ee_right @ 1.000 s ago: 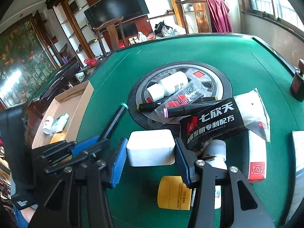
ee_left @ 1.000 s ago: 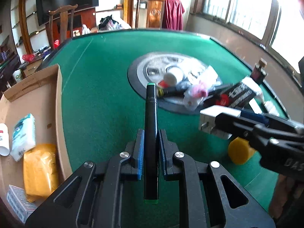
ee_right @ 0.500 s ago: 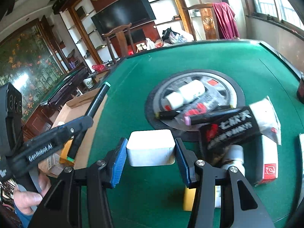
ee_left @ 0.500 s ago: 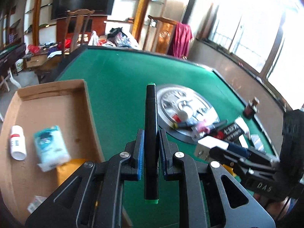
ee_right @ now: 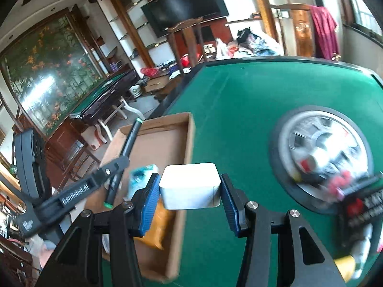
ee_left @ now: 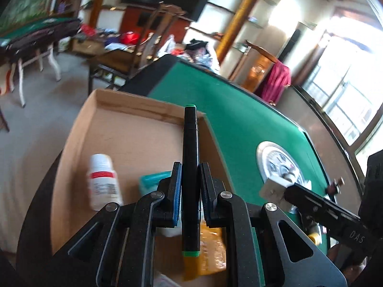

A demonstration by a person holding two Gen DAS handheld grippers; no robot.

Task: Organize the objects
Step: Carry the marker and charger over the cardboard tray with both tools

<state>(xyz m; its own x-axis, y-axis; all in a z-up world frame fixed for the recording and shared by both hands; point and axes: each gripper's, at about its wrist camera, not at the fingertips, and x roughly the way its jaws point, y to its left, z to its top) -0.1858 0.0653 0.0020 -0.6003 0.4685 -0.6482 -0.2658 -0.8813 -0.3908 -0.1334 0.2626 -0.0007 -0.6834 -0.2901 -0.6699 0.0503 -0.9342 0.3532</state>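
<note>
The left tongs (ee_left: pixel 189 186) are clamped on a black marker (ee_left: pixel 190 157) with green ends, held above the cardboard box (ee_left: pixel 134 129) at the left edge of the green tabletop (ee_left: pixel 251 124). In the box lie a white bottle (ee_left: pixel 103 181), a teal packet (ee_left: pixel 153 179) and a yellow packet (ee_left: pixel 213 248). The right tongs (ee_right: pixel 190 191) grip a white block (ee_right: pixel 190 186) over the box's right wall.
</note>
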